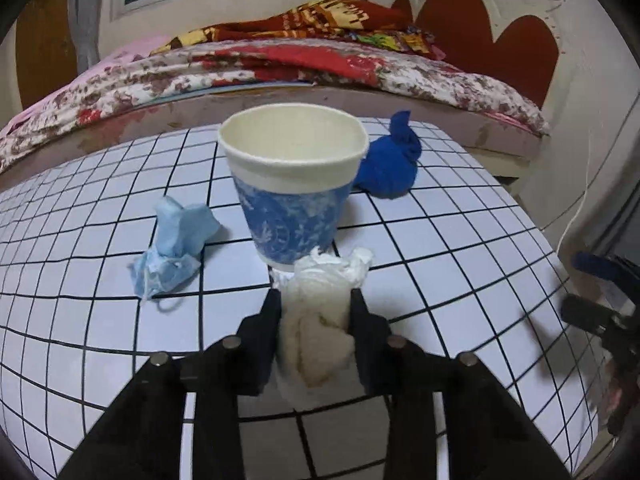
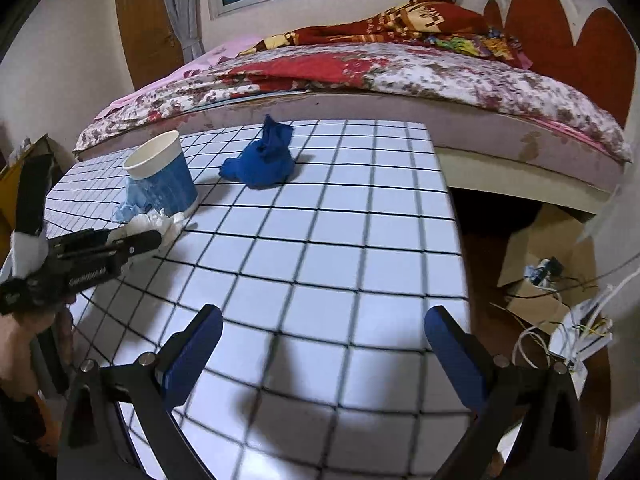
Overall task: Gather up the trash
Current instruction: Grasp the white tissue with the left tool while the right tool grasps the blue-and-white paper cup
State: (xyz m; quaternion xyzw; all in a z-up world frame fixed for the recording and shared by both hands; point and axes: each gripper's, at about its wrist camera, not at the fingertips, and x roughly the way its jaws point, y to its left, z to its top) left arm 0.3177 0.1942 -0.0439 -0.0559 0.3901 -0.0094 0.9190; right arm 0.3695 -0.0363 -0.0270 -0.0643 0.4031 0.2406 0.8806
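Two grippers are seen: a crumpled white tissue (image 1: 316,320) is clamped by the left gripper (image 1: 316,312) beside the paper cup (image 1: 292,184), while the right gripper (image 2: 324,344) is held wide, nothing between its fingers.

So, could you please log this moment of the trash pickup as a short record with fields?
surface: grid-patterned table beside a bed
left gripper: shut on white tissue wad
right gripper: open, empty, over the table
cup: upright, just behind the wad
light blue face mask: left of cup
dark blue cloth: far side, right of cup
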